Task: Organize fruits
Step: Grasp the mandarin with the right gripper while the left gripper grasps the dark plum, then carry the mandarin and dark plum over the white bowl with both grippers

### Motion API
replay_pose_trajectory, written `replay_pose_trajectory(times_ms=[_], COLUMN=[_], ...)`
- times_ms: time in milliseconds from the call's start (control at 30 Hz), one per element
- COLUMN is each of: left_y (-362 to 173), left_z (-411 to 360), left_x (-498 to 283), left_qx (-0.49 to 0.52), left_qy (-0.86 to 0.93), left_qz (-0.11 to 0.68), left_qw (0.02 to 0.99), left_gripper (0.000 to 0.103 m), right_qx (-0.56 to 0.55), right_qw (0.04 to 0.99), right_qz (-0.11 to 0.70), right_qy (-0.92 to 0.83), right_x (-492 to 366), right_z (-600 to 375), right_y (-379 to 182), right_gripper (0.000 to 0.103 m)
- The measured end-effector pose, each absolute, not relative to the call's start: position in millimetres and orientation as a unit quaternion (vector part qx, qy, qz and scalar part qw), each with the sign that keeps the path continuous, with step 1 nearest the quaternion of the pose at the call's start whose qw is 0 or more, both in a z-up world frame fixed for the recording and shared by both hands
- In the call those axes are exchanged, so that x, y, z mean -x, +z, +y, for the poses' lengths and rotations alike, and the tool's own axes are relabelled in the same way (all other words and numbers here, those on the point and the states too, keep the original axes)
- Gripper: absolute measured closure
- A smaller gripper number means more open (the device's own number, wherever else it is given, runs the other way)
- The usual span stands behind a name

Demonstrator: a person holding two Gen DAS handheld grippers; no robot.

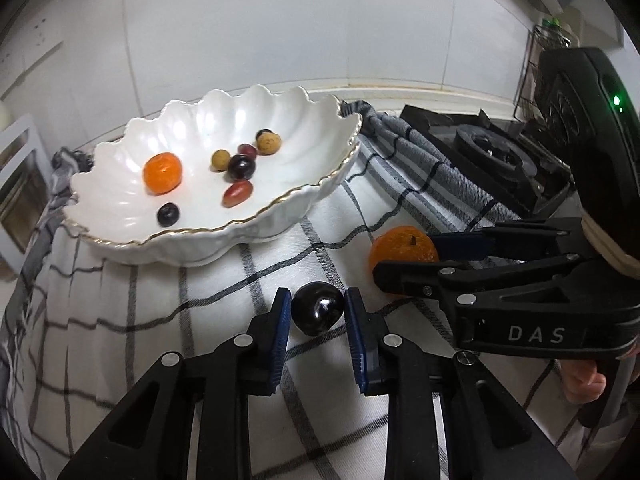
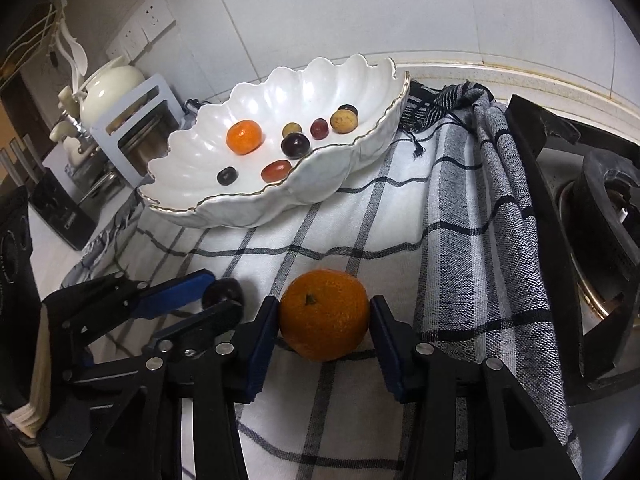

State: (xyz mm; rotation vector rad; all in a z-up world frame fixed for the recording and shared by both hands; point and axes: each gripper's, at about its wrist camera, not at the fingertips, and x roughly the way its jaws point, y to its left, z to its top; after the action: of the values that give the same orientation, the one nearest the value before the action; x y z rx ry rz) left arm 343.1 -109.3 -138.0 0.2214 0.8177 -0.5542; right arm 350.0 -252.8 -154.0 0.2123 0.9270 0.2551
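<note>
Left claw (image 1: 318, 312) spread astride dark plum (image 1: 317, 314), right claw (image 2: 324, 320) spread astride mandarin (image 2: 324, 314); both fruits between pads, scalloped bowl (image 1: 340, 120) beyond.

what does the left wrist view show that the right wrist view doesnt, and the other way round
Only the left wrist view shows the wire rack with a green-capped bottle behind the stove, and a fingertip under the right gripper.

Only the right wrist view shows the white teapot, wall sockets and knife block.

Both show the scalloped white bowl of small fruit, the checked cloth, the stove burner, the dark plum between the left gripper's open fingers and the orange between the right gripper's.
</note>
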Motion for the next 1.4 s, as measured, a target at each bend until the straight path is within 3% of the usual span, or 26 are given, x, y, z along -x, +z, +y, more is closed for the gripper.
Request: replay_pose_trajectory(times_ms=[667, 1400], left_y=[-86, -24], left_z=[-76, -60], left_x=[-317, -301], left_qx=[-0.035, -0.023], left_qy=[-0.191, -0.158], left_qz=[0.342, 0.260], left_qw=[0.919, 0.952], left_gripper=[0.075, 0.075], right_qx=[-0.057, -0.030], right_qw=[0.907, 0.944], right_qz=[0.400, 0.310], right_qy=[0.117, 0.111], right_x=[-328, -313], right_z=[-243, -234], right_y=[-109, -37], right_gripper=[0.056, 0.056])
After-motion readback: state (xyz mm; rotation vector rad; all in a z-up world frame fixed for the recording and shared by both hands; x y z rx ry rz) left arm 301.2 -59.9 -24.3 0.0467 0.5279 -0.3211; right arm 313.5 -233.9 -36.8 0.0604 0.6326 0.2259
